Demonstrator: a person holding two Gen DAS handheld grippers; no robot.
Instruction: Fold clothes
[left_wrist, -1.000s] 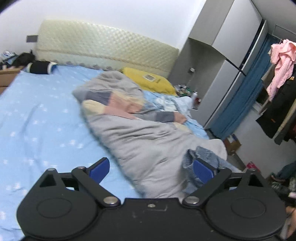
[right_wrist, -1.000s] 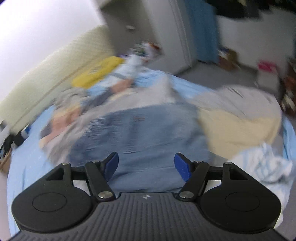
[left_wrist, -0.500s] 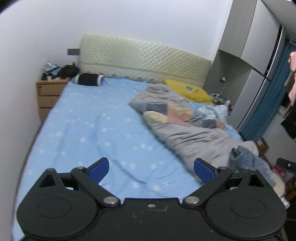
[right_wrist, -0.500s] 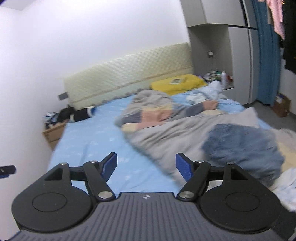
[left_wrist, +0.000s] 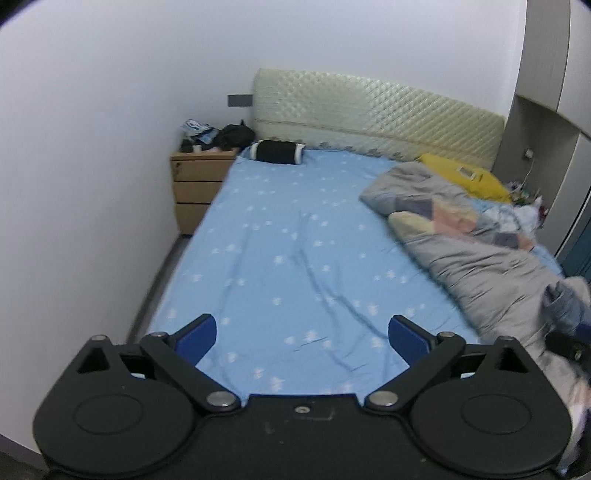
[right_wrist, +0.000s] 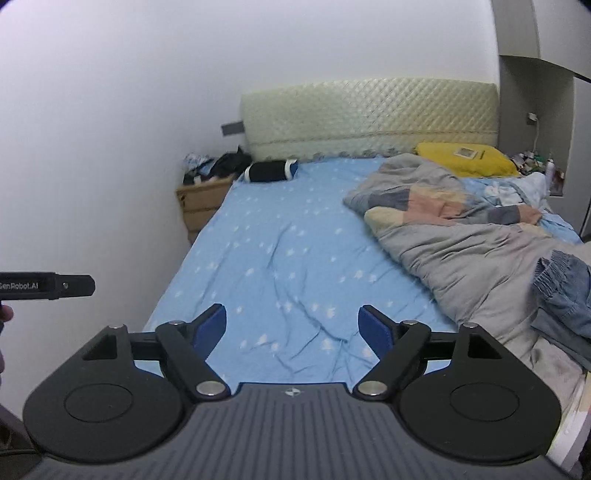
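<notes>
Clothes (right_wrist: 565, 295): denim, on quilt | left gripper (right_wrist: 48, 285): reads "SenRobot.AI"

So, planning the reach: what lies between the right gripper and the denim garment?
In the right wrist view, bare blue sheet, then the grey quilt's edge, lie between the right gripper, jaws opening and empty, and the denim garment.

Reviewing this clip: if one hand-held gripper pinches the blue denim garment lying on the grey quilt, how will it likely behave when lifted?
The blue denim garment lies crumpled in soft folds on the grey quilt, so it is probably floppy and would drape from a single pinch. Its layers look bunched, so a pinch might catch several at once. Denim looks thick, so it is likely heavyish for cloth, though hardly slippery.
</notes>
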